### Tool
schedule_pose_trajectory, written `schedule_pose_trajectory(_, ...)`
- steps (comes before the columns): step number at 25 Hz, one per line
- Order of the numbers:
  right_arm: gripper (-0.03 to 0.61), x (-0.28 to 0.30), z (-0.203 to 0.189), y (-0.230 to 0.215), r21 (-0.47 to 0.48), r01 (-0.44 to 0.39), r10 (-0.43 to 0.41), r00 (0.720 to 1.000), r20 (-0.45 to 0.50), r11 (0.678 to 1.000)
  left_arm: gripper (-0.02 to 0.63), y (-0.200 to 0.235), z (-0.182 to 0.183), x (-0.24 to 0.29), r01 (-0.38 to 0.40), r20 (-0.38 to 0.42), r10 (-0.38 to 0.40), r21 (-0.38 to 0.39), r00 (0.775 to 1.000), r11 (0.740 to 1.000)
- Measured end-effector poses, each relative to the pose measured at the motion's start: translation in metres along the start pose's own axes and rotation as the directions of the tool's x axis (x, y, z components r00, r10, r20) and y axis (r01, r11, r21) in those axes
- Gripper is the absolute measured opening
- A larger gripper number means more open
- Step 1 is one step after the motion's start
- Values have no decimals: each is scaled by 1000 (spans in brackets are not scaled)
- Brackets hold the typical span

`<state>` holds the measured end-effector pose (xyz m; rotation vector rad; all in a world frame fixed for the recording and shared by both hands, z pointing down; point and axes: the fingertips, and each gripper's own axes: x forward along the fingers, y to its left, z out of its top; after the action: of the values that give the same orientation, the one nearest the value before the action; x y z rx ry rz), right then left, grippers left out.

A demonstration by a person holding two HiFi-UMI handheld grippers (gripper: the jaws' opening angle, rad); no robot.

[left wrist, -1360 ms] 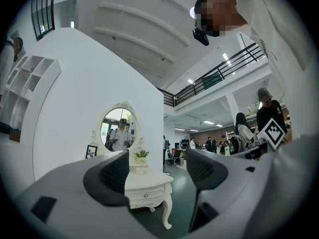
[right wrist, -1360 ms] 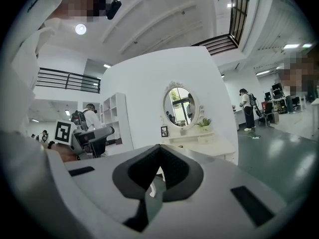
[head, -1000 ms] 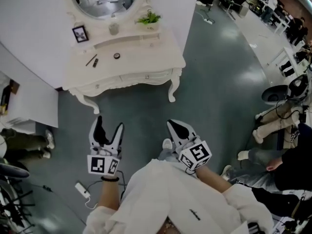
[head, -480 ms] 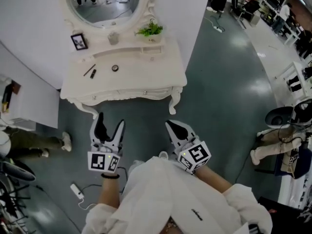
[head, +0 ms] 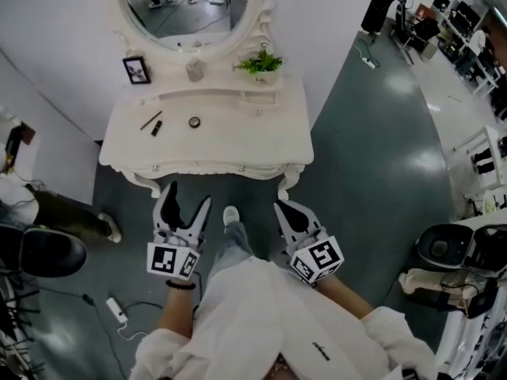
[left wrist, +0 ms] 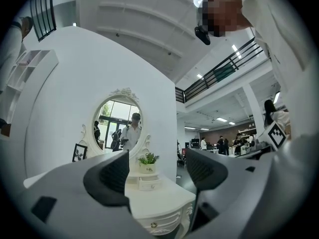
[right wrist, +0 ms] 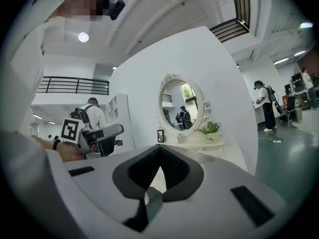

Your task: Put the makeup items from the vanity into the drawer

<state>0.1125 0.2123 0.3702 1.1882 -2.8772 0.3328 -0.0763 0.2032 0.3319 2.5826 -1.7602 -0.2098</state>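
I hold my left claw [head: 187, 196] spread wide and empty and my right claw [head: 283, 207] pinched closed, both near the vanity's [head: 238, 145] front.

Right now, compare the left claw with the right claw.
The left claw has its jaws spread apart; the right claw has its jaws closed together. In the head view, the left claw sits before the vanity's middle, the right claw near its right front leg. Both hold nothing and point toward the vanity.
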Motion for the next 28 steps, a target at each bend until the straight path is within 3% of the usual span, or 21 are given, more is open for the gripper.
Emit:
schedule_pose_trajectory(6, 17, 61, 2, -39, -20, 25, -25, 1000, -2, 999, 344, 45, -16, 65, 31, 13, -31, -14, 999, 999)
schedule_pose_trajectory(15, 17, 186, 26, -95, -5, 73, -73, 997, -6, 997, 344, 138, -36, 173, 75, -46, -77, -31, 996, 997)
schedule_pose_trajectory(28, 17, 337, 21, -121, 9, 75, -74, 996, -59, 997, 344, 239, -96, 261, 121, -156, -132, -80, 979, 989)
